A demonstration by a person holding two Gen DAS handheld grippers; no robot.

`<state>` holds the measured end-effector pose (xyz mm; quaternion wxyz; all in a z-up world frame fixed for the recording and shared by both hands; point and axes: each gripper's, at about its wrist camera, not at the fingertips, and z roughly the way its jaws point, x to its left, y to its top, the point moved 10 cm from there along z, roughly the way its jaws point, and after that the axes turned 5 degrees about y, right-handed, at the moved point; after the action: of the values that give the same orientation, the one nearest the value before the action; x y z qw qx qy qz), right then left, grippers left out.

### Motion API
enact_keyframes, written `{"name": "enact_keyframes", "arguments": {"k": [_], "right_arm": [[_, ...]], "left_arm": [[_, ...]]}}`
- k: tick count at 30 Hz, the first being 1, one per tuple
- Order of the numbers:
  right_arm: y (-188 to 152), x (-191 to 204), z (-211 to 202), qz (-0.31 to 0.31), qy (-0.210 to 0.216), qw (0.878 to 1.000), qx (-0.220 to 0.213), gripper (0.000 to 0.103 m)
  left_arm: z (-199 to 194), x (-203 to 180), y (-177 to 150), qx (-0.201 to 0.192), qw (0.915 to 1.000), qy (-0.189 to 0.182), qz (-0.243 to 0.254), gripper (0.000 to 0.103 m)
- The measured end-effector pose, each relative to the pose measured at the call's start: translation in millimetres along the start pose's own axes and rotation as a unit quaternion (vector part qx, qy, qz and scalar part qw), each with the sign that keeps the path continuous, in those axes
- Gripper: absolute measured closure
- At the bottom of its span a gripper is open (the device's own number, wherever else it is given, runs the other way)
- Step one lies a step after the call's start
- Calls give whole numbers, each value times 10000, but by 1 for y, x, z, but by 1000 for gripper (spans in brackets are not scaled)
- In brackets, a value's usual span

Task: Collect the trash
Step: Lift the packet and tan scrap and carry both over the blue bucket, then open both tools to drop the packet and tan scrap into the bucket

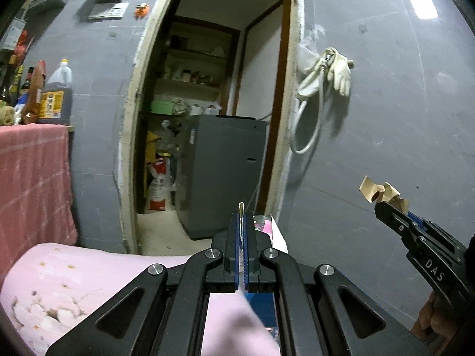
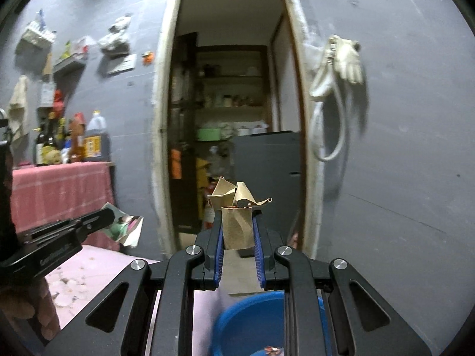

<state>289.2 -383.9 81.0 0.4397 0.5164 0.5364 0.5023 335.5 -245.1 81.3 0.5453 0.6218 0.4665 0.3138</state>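
Before a grey wall with an open doorway [image 1: 213,112], both hand-held grippers are being carried level, each bearing a piece of trash.

Left gripper [image 1: 241,218]: its jaws are pressing fully together on a thin printed paper wrapper [image 2: 126,228]. In the left wrist view the wrapper is showing edge-on between the pads, with a pink-and-white flap sticking out at 3 o'clock of the fingertips. In the right wrist view the same wrapper is fanning out from the gripper tip at about 8 o'clock of the frame.

Right gripper [image 2: 237,216]: its jaws are clamping a crumpled brown paper scrap [image 2: 237,207], which is standing nearly upright between the blue pads and splaying out above them. From the left wrist view this scrap [image 1: 383,192] is appearing at 4 o'clock, well apart from the left gripper.

A blue basin [image 2: 252,323] is lying below the right gripper at 6 o'clock, partly hidden by the gripper body. A pink surface [image 1: 74,276] is occupying 7 o'clock in the left wrist view. White gloves [image 1: 340,71] are hanging on the wall just beside the doorway at 2 o'clock.
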Motion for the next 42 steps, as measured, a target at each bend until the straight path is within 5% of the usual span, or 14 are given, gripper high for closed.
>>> {"name": "enact_keyframes", "arguments": {"k": [9,22,26,30,36,38,42], "right_arm": [[-28,-44,2,252,-300,9988,307,87],[-96,-96,25,953,-392,9886,1100,86],[-113,-111,31,1236,-404,9832,1278,72],[-122,-115,34,1348,-362,9804,1390,72],[-124,-114,36,1397,-348,9794,1418,70],[-122,-113,35,1376,-334,9801,1393,67],[-120,-112,35,1331,-332,9813,1353,60]], "left_arm": [[27,-38,-26,284,9993,-178,153,103],[85,-81,-92,1421,9882,-539,194,103],[98,-86,-107,1712,9835,-571,110,102],[109,-86,-120,1976,9788,-522,122,101],[118,-79,-131,2113,9765,-429,48,91],[117,-76,-132,2110,9766,-410,-25,77],[112,-70,-129,2048,9781,-329,-152,66]]}}
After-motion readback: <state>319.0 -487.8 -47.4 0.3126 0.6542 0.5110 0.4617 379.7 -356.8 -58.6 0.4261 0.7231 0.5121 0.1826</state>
